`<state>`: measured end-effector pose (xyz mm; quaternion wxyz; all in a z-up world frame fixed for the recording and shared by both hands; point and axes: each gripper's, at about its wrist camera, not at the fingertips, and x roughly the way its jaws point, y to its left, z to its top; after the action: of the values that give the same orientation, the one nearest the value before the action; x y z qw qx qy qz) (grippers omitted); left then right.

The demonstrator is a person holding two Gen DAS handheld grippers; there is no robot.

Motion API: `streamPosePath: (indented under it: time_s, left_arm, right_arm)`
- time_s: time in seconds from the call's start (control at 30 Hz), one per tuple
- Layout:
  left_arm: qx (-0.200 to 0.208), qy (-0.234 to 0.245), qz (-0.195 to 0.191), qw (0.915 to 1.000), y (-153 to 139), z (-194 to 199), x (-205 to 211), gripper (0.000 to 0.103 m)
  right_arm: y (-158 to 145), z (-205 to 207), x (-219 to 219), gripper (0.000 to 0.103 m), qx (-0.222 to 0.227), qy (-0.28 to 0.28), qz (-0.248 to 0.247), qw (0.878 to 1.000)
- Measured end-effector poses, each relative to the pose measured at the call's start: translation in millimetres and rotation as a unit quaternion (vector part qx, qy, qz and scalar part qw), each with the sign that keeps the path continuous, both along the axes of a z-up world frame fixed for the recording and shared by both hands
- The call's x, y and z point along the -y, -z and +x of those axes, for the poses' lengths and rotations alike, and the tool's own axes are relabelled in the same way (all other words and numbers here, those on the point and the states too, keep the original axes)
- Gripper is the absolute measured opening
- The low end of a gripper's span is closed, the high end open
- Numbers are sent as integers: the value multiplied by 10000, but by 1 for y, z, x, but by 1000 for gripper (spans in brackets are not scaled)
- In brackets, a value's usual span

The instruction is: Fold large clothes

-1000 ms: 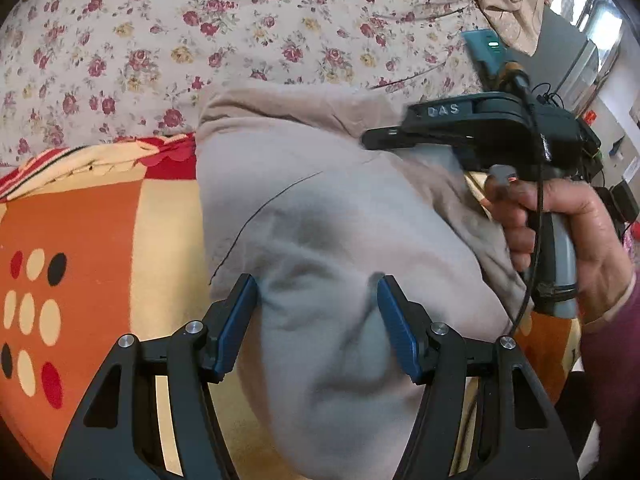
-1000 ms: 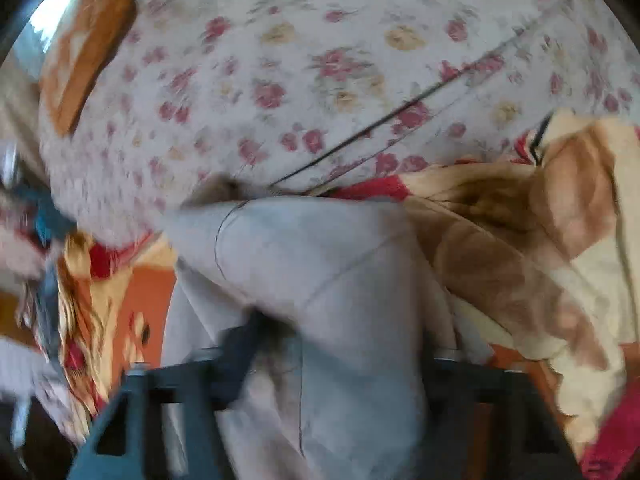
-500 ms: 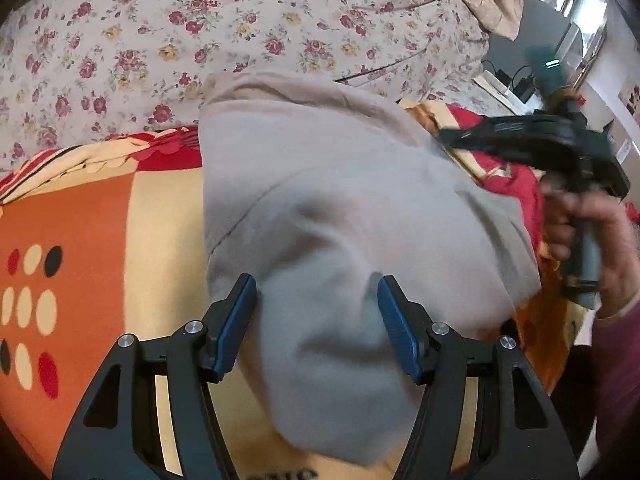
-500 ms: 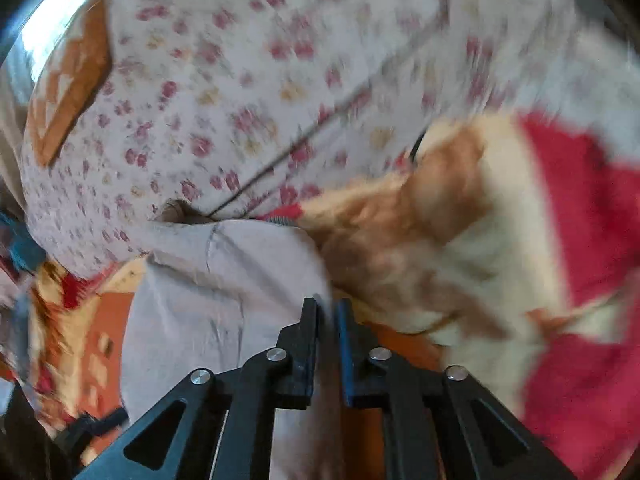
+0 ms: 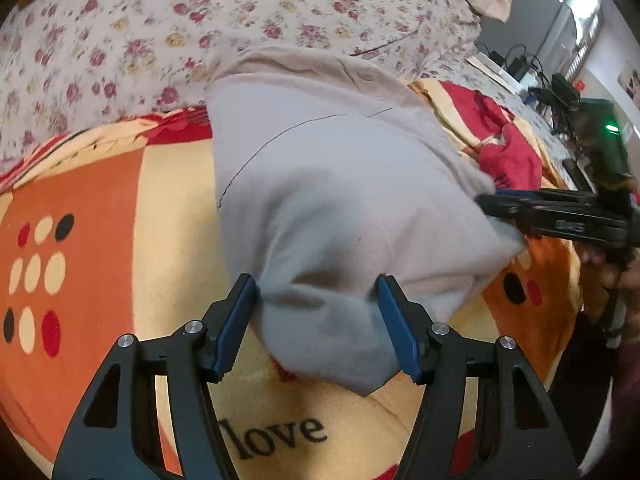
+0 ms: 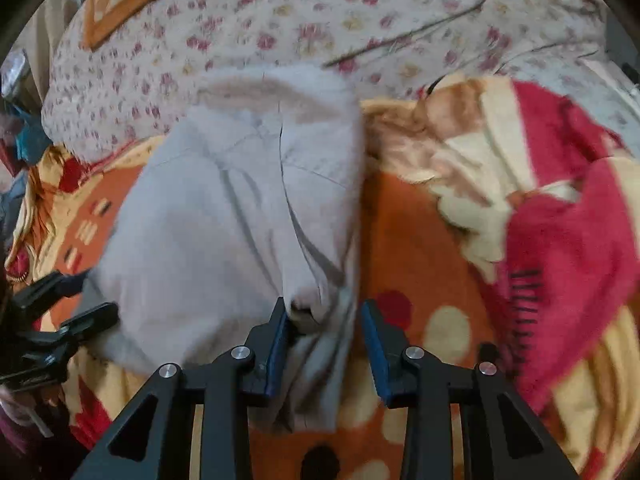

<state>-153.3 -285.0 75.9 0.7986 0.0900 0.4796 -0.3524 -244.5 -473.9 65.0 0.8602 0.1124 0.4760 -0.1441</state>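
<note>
A large grey-beige garment [image 5: 340,184] lies folded on a patterned blanket, its collar end toward the floral quilt. My left gripper [image 5: 320,300] is shut on a thick bunch of its near corner; the cloth fills the gap and creases at both blue pads. At the garment's [image 6: 224,220] other near corner, my right gripper's [image 6: 323,312] jaws are opening. A cloth edge lies between them, against the left pad only. The left wrist view has the right gripper [image 5: 494,202] low at the garment's right edge. The left gripper [image 6: 80,300] shows at the far left of the right wrist view.
An orange, yellow and red blanket [image 5: 100,208] with dots and the word "love" covers the bed. A floral quilt [image 5: 200,20] lies behind, and a rumpled red fold [image 6: 568,220] to the right. Cables and devices [image 5: 520,64] sit at the far right.
The right gripper swept from over the garment's middle to its right edge and came down. Its jaws, nearly shut half a second ago, now stand apart. The garment lies flatter. The left gripper kept its grip.
</note>
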Motion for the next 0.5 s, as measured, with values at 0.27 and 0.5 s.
streamPosePath:
  time_s: [0.27, 0.5]
  left_arm:
    - [63, -406, -408, 9983, -29, 10, -2, 62]
    - [-72, -525, -254, 9983, -8, 33, 17, 65]
  right_arm:
    - [-46, 29, -19, 57, 776, -63, 49, 9970]
    - [17, 47, 2, 57, 197, 417, 368, 9983]
